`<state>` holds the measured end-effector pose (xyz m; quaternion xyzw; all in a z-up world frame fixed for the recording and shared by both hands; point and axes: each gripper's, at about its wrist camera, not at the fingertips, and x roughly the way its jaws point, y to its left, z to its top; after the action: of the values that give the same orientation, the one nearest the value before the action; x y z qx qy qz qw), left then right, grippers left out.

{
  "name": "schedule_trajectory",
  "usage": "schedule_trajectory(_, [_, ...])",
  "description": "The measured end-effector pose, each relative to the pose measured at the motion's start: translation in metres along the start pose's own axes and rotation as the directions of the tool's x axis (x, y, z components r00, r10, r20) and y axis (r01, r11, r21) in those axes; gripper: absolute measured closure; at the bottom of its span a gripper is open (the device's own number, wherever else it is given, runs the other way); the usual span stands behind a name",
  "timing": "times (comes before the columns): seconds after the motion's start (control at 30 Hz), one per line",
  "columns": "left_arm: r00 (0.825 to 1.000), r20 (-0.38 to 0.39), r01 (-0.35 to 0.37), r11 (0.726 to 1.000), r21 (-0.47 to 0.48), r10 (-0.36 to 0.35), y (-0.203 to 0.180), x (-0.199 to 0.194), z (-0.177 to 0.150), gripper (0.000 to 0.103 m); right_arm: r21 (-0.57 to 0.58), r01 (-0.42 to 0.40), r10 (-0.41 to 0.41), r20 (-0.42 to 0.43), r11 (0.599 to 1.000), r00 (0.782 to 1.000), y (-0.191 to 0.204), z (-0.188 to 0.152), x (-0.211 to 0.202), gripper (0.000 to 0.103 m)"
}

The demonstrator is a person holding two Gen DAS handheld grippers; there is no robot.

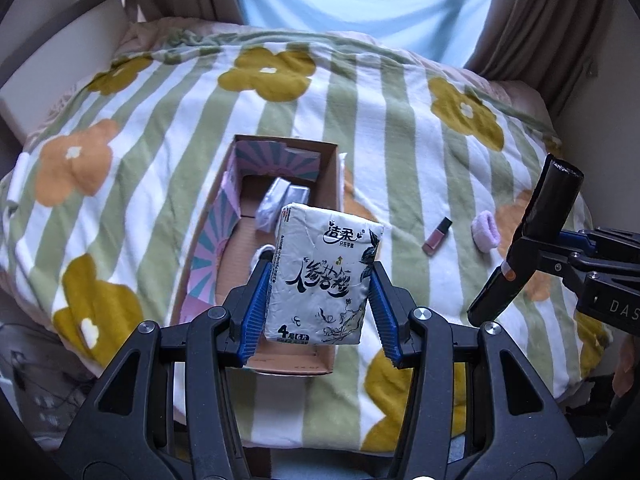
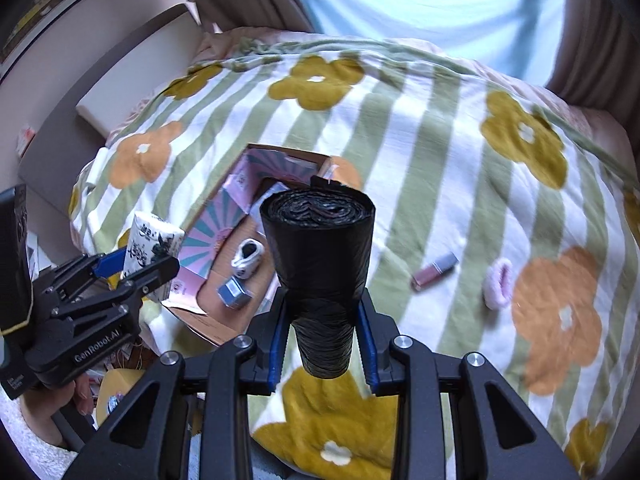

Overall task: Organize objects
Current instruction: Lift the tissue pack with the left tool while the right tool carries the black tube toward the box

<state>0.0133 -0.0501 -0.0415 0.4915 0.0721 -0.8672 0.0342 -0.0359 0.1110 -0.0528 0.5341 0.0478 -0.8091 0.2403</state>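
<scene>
tissue pack [image 1: 324, 276] hides box [image 1: 276, 364] floor; bag roll [image 2: 320, 276] blocks box too.

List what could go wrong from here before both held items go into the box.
1. The left gripper pinches the white printed tissue pack only by its lower half; the soft pack could tilt or slip out.
2. The open cardboard box is narrow and already holds small items; the black roll of bin bags in the right gripper could catch its wall.
</scene>
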Motion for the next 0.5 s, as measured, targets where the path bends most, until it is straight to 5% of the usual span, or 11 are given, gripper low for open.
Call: schedule_trajectory(0.5, [0.991, -0.106, -0.098, 0.975, -0.199, 0.078, 0.088, 0.061, -0.017, 0.058, -0.197, -0.132, 0.105, -0.145, 0.971, 0.984, 0.074, 0.080, 0.099, 0.074])
